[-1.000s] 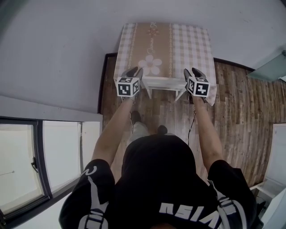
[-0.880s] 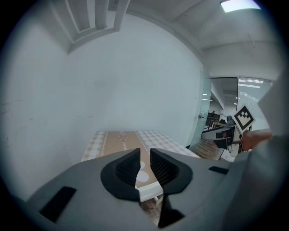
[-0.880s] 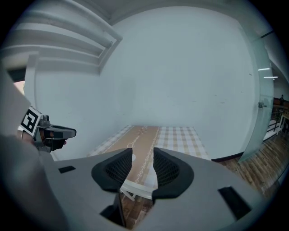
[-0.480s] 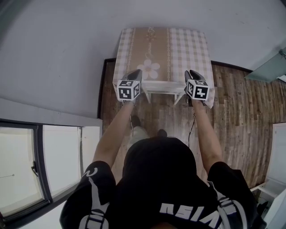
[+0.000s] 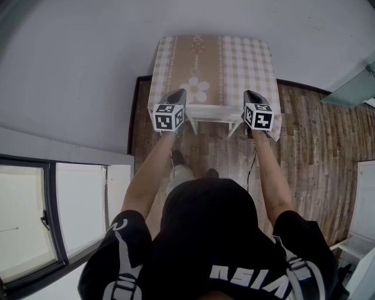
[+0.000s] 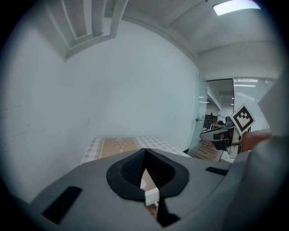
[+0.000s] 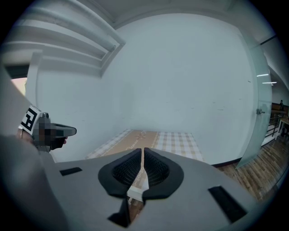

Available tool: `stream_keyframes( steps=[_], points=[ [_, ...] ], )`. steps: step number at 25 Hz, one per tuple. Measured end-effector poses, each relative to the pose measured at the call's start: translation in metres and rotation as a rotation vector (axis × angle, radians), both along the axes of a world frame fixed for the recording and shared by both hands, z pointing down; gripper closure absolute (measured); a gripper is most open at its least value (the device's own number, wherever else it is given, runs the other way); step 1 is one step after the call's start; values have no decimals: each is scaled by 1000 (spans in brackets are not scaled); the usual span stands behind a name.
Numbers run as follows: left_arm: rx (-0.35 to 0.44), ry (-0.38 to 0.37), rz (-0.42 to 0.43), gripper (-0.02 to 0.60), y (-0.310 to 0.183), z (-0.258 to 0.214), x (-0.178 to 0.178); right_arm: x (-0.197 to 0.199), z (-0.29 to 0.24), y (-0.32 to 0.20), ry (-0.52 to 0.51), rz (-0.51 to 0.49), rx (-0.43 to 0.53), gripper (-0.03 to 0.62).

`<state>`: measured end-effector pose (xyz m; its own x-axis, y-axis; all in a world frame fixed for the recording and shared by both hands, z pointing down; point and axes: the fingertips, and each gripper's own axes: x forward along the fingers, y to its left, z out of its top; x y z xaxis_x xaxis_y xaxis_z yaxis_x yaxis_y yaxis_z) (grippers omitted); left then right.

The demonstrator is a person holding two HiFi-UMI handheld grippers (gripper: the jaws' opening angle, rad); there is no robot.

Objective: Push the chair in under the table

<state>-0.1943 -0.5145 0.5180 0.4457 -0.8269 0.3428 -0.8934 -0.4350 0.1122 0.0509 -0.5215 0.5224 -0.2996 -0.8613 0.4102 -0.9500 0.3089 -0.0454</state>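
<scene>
Head view: left tool pressed together, right tool closing empty, at chair rail.

The grey left gripper and right gripper carry black-and-white cubes. Behind them are black sleeves with white print.

Head view looks steeply down; both gripper views face forward over the same table.

Bright, even indoor light; ceiling lamp glares, fisheye bends edges with dark vignette corners
</scene>
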Motion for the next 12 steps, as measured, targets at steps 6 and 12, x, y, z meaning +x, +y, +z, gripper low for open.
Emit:
stream_keyframes(
  steps=[6,12],
  points=[
    [7,2,-6,555,1,-3,-2,0,1,2,9,2,4,577],
    [21,3,-13,555,0,-7,-4,0,4,3,13,0,-1,579]
  ],
)
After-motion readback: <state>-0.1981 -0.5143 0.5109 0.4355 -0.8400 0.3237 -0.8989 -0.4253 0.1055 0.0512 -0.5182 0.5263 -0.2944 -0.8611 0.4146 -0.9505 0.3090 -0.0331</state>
